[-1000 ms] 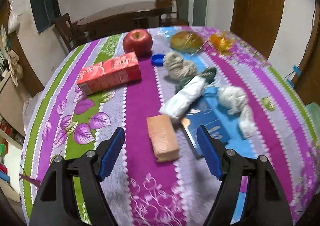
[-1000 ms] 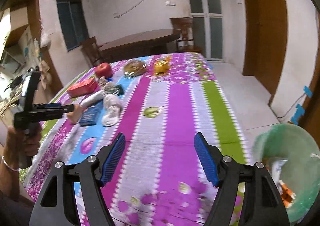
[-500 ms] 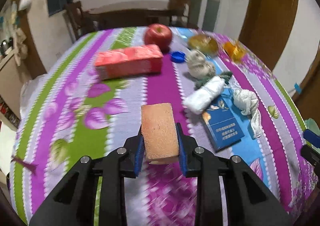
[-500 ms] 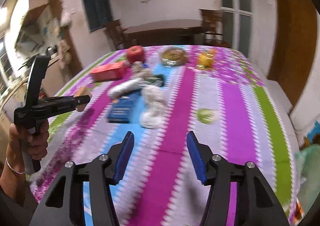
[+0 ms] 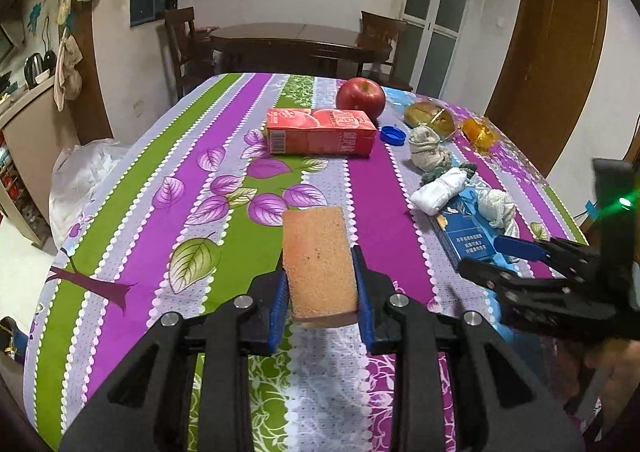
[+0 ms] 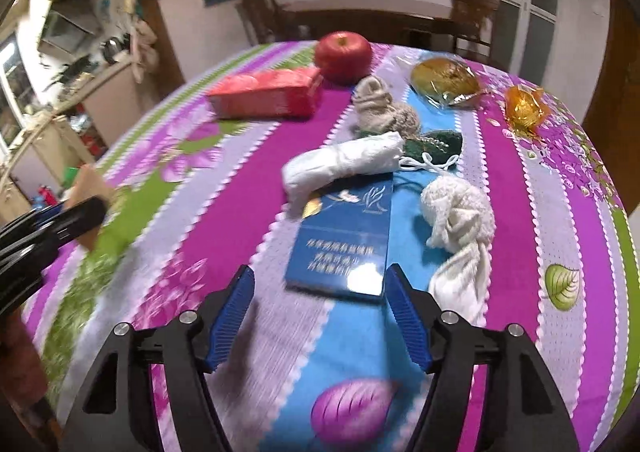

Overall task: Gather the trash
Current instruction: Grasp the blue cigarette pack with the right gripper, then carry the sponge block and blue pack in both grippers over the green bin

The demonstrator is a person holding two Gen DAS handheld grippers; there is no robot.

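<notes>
My left gripper (image 5: pixel 320 292) is shut on an orange sponge (image 5: pixel 318 260) and holds it above the table. My right gripper (image 6: pixel 318 312) is open, its jaws just short of the near end of a blue cigarette box (image 6: pixel 344 240), also in the left wrist view (image 5: pixel 466 238). Beside the box lie a white rolled cloth (image 6: pixel 344 165), a white knotted rag (image 6: pixel 460 219), a beige wad (image 6: pixel 380 107) and a dark green pouch (image 6: pixel 434 141). Farther back are a red juice carton (image 5: pixel 320 131), a blue bottle cap (image 5: pixel 393 134), a wrapped bun (image 6: pixel 444 79) and an orange wrapper (image 6: pixel 524 103).
A red apple (image 5: pixel 360 95) stands behind the carton. The table has a striped purple, green and blue cloth (image 5: pixel 160 171). A dark wooden table with chairs (image 5: pixel 288 39) stands behind. A white plastic bag (image 5: pixel 80 179) lies on the floor at the left.
My left gripper closed on the sponge, lifted it and drew back to the left. My right gripper swung in from the table's right side to the blue box and narrowed somewhat.
</notes>
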